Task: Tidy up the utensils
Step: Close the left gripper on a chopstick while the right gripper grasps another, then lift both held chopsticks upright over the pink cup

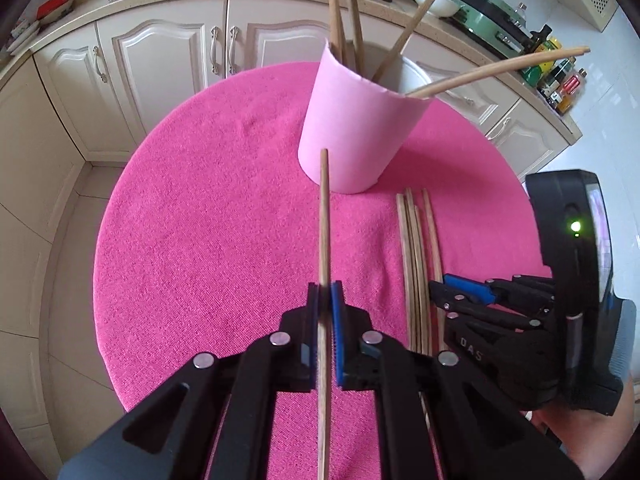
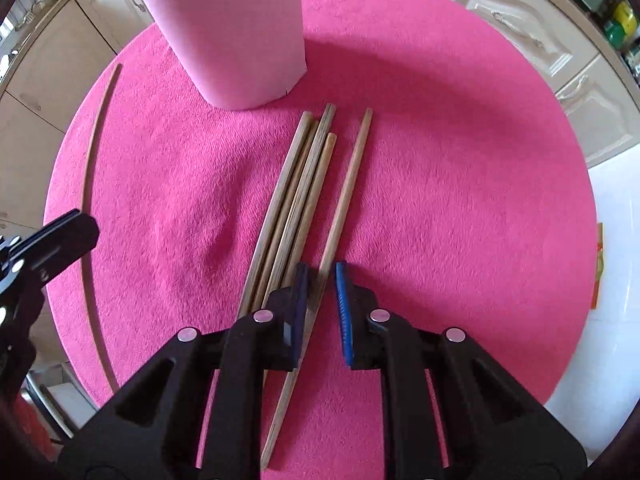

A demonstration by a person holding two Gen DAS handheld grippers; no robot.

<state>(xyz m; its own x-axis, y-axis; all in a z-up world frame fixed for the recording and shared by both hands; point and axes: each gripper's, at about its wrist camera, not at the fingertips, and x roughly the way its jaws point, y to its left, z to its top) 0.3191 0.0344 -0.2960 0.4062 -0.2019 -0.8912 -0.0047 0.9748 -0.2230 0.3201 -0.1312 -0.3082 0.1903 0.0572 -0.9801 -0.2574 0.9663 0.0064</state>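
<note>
My left gripper point(image 1: 326, 296) is shut on a wooden chopstick point(image 1: 325, 216) that points toward the pink cup point(image 1: 356, 128) on the pink round table. The cup point(image 2: 232, 32) holds several chopsticks point(image 1: 348, 12). Several loose chopsticks point(image 2: 296, 196) lie side by side on the cloth right of the cup; they also show in the left wrist view point(image 1: 418, 264). My right gripper point(image 2: 320, 280) is partly open, its jaws on either side of the rightmost loose chopstick point(image 2: 346, 200). The held chopstick shows at the left of the right wrist view point(image 2: 90, 152).
The table is covered with a pink cloth point(image 1: 208, 208). Cream kitchen cabinets point(image 1: 168, 48) and a countertop with a white bowl point(image 1: 436, 0), a green appliance point(image 1: 488, 4) and bottles point(image 1: 560, 76) stand behind. White floor lies to the right point(image 2: 616, 280).
</note>
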